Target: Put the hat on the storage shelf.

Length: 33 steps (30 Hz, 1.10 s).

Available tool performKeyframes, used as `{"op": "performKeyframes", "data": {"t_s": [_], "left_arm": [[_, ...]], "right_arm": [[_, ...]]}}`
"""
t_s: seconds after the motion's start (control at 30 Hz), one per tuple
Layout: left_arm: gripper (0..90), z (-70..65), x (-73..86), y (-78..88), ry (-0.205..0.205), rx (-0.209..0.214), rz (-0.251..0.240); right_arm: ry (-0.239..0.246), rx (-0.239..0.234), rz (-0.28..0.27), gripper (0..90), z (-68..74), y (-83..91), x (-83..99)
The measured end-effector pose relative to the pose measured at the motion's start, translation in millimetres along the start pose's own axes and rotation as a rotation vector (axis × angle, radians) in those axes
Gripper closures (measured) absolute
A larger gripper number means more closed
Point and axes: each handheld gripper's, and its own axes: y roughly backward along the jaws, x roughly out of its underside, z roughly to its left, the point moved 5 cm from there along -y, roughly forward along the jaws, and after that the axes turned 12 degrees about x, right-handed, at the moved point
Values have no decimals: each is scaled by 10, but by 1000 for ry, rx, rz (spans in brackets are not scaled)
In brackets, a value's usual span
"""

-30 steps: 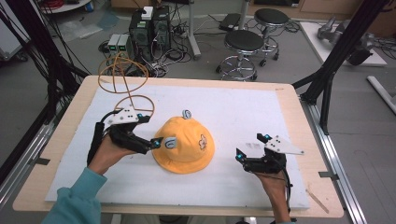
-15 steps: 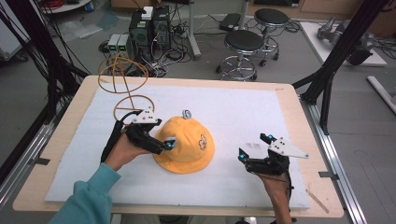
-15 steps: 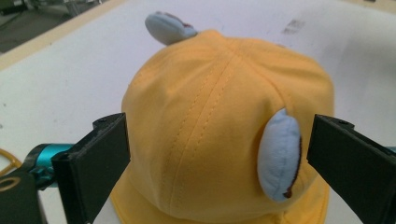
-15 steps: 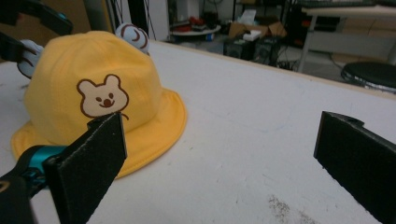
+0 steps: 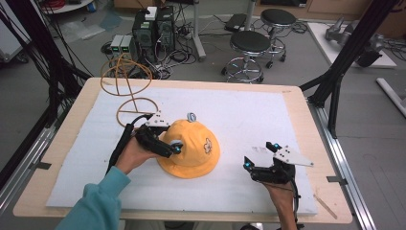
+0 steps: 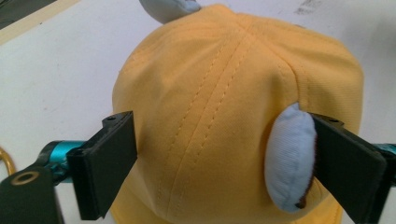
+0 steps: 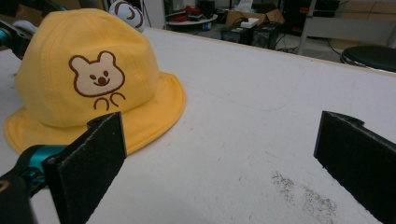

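Note:
A yellow bucket hat [image 5: 191,148] with a bear face sits brim-down in the middle of the white mat [image 5: 249,115]. My left gripper [image 5: 172,146] reaches onto its crown from the left. In the left gripper view the crown [image 6: 224,93] lies between the jaws of my left gripper [image 6: 219,163]. One jaw rests against a pale blue ear [image 6: 289,163], the other stands at the crown's side, and the cloth shows no dent. These jaws have just been closing. My right gripper [image 5: 261,155] hovers open at the front right, with the hat [image 7: 84,70] off to its left and nothing between the jaws [image 7: 219,158].
An orange wire ring stand [image 5: 127,86] rises at the table's back left corner. The hat's second ear [image 5: 192,116] points to the back. Stools [image 5: 251,43], computer boxes [image 5: 153,28] and black frame legs [image 5: 335,86] stand beyond the table.
My left hand has moved right and down onto the hat, so its jaws now straddle the crown. The right gripper has stayed in place.

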Motion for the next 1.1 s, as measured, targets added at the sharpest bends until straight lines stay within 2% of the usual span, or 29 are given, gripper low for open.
{"op": "performKeyframes", "data": {"t_s": [0.03,0.13,0.27,0.3,0.33,0.37,0.4,0.53,0.73,0.83,0.93,1.1], "left_arm": [[207,-2,0,-4,0,4,3],[259,0,6,-30,7,16,10],[388,6,18,-64,19,34,21],[515,4,19,-68,22,44,20],[556,3,24,-83,34,63,26],[603,3,24,-83,34,63,26],[603,3,30,-89,39,68,31],[731,-4,28,-83,47,67,35],[765,-19,28,-29,52,68,40],[780,-35,17,8,55,74,36],[790,-64,-1,62,60,83,18],[799,-81,-28,212,60,82,-12]], "right_arm": [[-2,-1,-6,12,4,-8,-9],[-3,-4,2,12,14,-20,-2],[0,-1,8,12,11,-47,7],[-5,0,11,12,9,-59,11],[-5,2,13,12,4,-67,15],[-5,2,13,12,4,-67,15],[-8,2,17,12,3,-75,22],[-15,-4,27,12,13,-112,40],[5,1,49,12,37,-147,68],[3,-1,42,12,40,-132,60],[1,0,26,12,41,-104,42],[3,3,38,12,41,-98,57]]}}
